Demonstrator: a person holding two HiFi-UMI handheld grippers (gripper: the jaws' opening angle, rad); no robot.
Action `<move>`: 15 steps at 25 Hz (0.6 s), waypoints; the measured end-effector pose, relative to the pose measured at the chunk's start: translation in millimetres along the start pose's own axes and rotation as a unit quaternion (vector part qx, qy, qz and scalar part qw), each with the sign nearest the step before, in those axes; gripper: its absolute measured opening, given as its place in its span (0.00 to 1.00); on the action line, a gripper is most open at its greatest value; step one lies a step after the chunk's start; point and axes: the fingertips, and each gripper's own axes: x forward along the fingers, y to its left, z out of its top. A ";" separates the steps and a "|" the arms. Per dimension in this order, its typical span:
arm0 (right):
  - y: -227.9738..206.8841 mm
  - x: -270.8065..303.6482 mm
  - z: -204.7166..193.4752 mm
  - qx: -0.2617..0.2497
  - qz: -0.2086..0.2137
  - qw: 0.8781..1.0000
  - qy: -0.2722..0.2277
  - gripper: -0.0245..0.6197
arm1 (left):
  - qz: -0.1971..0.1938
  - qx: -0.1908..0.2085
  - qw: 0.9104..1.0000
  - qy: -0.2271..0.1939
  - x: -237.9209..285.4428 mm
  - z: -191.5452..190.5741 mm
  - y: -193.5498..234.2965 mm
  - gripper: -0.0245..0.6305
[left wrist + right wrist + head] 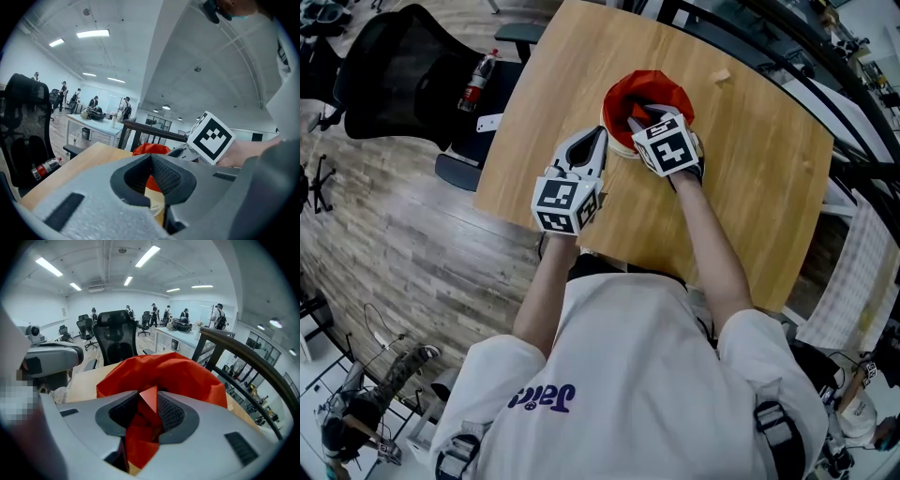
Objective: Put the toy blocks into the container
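The right gripper's (150, 395) fingers are clamped on a red wedge block (149, 405) over the soft red container (187, 376). The block is probably light, stiff and slippery, so hold its flat sides. The left gripper's (151, 156) fingers are together.

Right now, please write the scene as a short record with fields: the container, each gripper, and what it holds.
container: red fabric bag, open, on the wooden table
right gripper: over the bag's mouth, jaws closed on a red wedge-shaped block
left gripper: beside the bag, jaws together, nothing between them
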 end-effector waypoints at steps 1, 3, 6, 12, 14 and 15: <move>0.5 0.1 -1.0 -0.002 0.000 1.000 0.001 0.25 | -0.001 0.000 1.000 0.000 -0.3 -0.4 -0.6 0.06; 2.2 -0.6 -0.1 -0.003 0.002 1.000 -0.003 0.25 | -0.001 0.001 1.000 0.001 -1.0 -0.2 -1.2 0.06; 5.6 -3.1 5.0 -0.001 0.005 1.000 -0.015 0.31 | -0.003 0.002 1.000 0.000 -1.7 1.5 -0.9 0.06; 7.9 -16.0 7.2 0.004 -0.002 0.999 -0.040 0.31 | -0.010 0.008 1.000 -0.002 -2.4 3.1 -9.0 0.06; 7.3 -22.1 7.4 0.009 -0.005 0.999 -0.050 0.31 | -0.014 0.009 1.000 -0.002 -2.3 3.8 -12.0 0.06; 6.8 -25.5 7.4 0.011 -0.007 0.998 -0.055 0.31 | -0.017 0.010 1.000 -0.002 -2.0 4.3 -13.8 0.06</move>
